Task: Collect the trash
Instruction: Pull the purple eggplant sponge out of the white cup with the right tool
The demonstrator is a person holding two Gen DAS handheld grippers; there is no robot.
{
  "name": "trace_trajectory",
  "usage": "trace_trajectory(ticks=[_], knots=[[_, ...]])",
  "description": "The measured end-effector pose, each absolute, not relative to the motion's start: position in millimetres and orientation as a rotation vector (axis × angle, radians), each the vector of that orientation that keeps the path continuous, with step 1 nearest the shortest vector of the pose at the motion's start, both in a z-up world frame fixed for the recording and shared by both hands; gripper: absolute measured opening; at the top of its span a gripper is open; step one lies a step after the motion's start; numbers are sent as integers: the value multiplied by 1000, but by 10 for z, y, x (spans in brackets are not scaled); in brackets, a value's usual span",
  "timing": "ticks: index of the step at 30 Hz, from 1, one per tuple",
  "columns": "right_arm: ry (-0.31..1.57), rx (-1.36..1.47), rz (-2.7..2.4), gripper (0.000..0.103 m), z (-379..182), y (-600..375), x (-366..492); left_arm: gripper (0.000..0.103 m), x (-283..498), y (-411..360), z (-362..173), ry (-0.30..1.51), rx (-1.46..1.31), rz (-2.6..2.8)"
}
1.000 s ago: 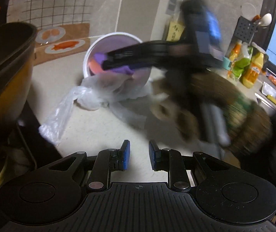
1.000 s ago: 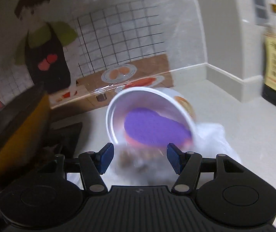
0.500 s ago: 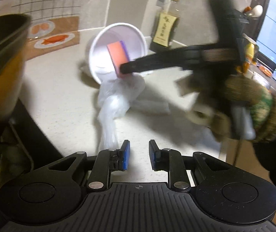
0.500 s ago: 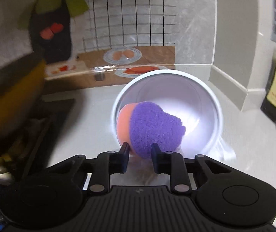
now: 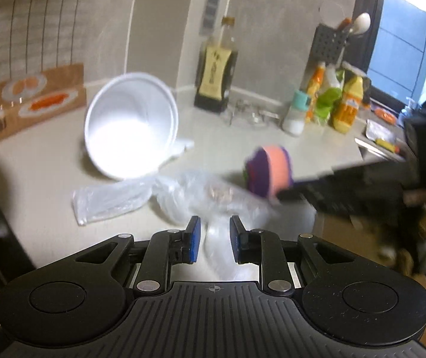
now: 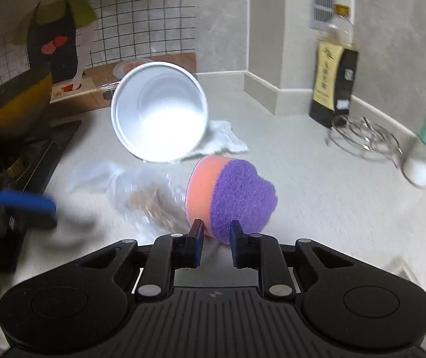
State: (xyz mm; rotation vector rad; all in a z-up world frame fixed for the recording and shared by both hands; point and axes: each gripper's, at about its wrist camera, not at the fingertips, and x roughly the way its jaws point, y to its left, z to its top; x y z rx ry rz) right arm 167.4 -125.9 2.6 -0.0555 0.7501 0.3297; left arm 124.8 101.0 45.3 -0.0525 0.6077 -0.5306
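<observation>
Both views sit low behind their own tool, angled down across the tabletop [image 5: 49, 164] toward the back wall. Left view faces the corner; right view, nearer. Shared: white cup [image 5: 129, 125] [image 6: 159, 110], plastic bag [image 5: 117, 200] [image 6: 141, 191], dark bottle [image 5: 217, 68] [image 6: 332, 80].

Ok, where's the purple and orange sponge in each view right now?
Left wrist: sponge right of centre, held up by the right gripper coming in from the right.
Right wrist: sponge low centre, clamped between that gripper's fingers.
Shared landmark: the tipped white cup, up and left of the sponge in both.
</observation>
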Motion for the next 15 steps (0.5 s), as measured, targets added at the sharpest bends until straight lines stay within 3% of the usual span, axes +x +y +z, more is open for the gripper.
trace_trajectory(ticks=[3, 5, 8, 15], knots=[[739, 5, 349, 21, 33, -1408, 1553, 24, 1355, 934, 478, 572, -80, -497], [730, 19, 351, 34, 46, -1488, 1479, 24, 1435, 899, 500, 555, -98, -467], [693, 6, 321, 46, 83, -1556, 1363, 24, 1561, 889, 547, 543, -149, -415], [582, 13, 290, 57, 161, -1722, 1205, 24, 1783, 731, 421, 666, -175, -446]])
